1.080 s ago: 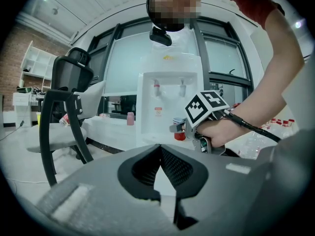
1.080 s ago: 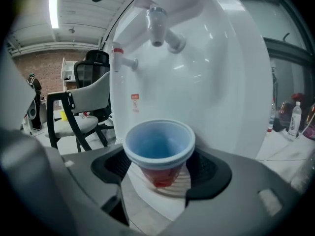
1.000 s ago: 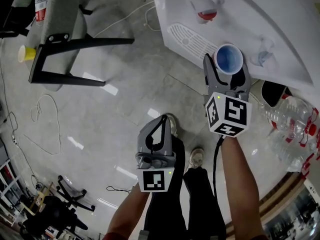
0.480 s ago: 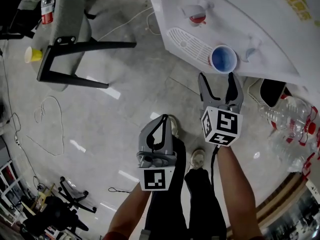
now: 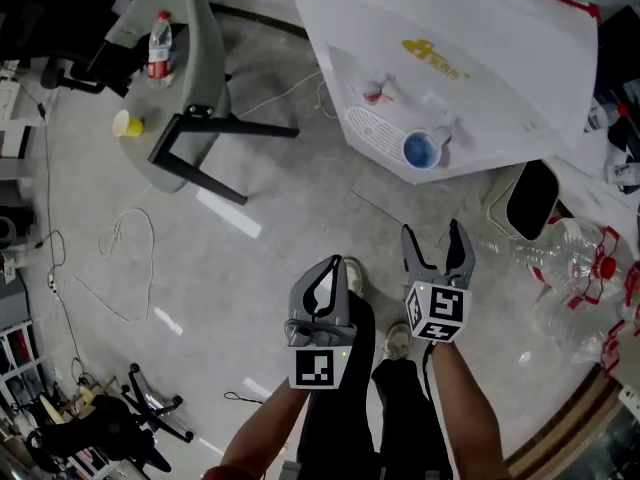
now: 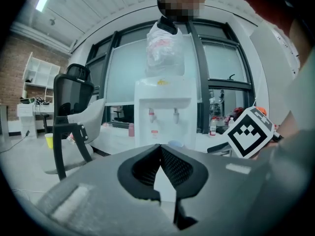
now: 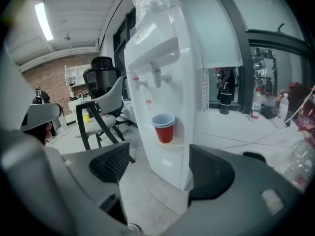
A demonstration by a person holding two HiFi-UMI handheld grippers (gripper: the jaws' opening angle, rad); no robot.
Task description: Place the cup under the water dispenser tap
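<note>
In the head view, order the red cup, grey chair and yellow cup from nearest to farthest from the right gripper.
1. red cup, ahead on the water dispenser.
2. grey chair, to the left.
3. yellow cup, left of the chair.

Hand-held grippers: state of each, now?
Left hand-held gripper: closed, empty.
Right hand-held gripper: open, jaws just closing slightly, nothing between them; cup stands on the water dispenser.

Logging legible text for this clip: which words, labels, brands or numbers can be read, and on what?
Nothing reads clearly.
Yellow logo on the water dispenser: too blurred.
Red sticker below its taps: too small.
Label on the chair's bottle: too small.
Marker cube on the right tongs: pattern only.
</note>
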